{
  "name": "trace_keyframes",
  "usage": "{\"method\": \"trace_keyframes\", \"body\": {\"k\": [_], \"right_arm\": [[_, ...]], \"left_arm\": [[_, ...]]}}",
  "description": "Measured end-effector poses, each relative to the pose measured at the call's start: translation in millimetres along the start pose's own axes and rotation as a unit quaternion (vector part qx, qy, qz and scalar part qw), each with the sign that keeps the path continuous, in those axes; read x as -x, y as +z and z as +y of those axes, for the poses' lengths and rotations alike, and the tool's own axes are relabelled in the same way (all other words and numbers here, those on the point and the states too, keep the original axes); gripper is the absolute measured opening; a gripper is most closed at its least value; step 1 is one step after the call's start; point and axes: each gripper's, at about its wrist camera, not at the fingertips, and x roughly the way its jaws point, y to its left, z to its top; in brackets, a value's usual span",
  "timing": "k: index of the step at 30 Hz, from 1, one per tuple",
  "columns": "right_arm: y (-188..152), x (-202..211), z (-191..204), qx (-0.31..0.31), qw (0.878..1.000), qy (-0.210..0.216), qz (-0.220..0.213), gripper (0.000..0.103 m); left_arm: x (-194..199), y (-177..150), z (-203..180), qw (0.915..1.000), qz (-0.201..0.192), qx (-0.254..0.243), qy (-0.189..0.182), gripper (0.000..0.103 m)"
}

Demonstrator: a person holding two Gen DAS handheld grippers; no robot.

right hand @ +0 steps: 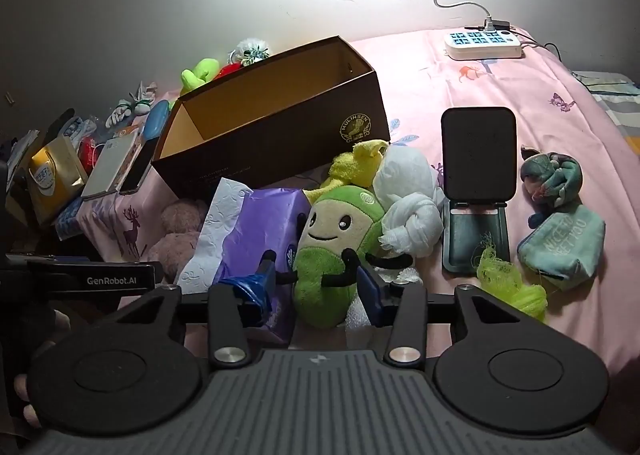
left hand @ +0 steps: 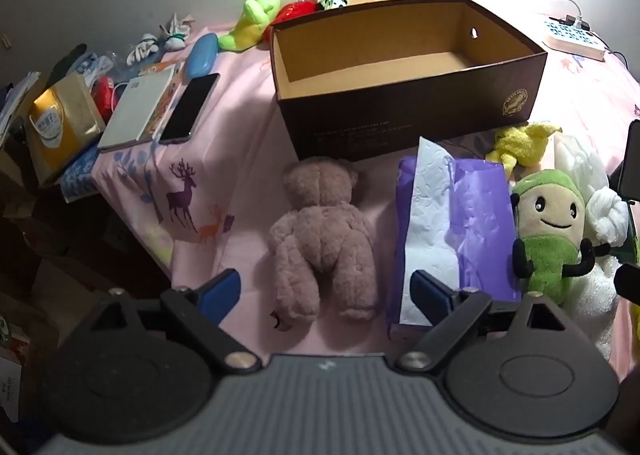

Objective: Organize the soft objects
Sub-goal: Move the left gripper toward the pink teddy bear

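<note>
Sorting has hardly started, I think: the brown box (left hand: 404,95) in the upper middle of the left view is empty inside, and every soft toy lies outside it on the pink bed (left hand: 240,143). The left gripper (left hand: 324,291) has its fingers spread wide, one on each side of the brown teddy bear (left hand: 324,239) at the bottom middle, not touching it. The right gripper (right hand: 316,287) has its fingers close around the bottom of the green smiling toy (right hand: 336,247) in the lower middle of the right view; whether they squeeze it yet I cannot tell. Counting soft things: one teddy bear, one green smiling toy, one yellow toy (right hand: 360,163) just behind it, one white knotted cloth (right hand: 408,215), one purple tissue pack (left hand: 460,223), one teal pouch (right hand: 560,247) at the right. All still need to go in the one box.
</note>
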Motion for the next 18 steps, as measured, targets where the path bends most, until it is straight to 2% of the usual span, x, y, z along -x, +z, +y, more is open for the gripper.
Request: {"method": "trace_keyframes", "body": {"k": [2,8,10,18], "right_arm": [[-6,-4,7,-0.001,1.000,-0.003,0.000,0.025],[1,8,-5,-0.003,1.000,0.006,0.007,0.022],[-9,4,0,-0.016,1.000,0.005,-0.002,0.022],[4,2,-26,-0.043,0.999,0.030,0.012,0.022]], "left_arm": [[-1,0,0,1.0000,0.002,0.000,-0.004,0.091],[-2,3,-5,0.9999,0.006,-0.004,-0.012,0.091],[0,-1,-5,0.9998,0.005,-0.006,-0.016,0.091],[2,4,-15,0.9999,0.007,-0.004,-0.011,0.091]]}}
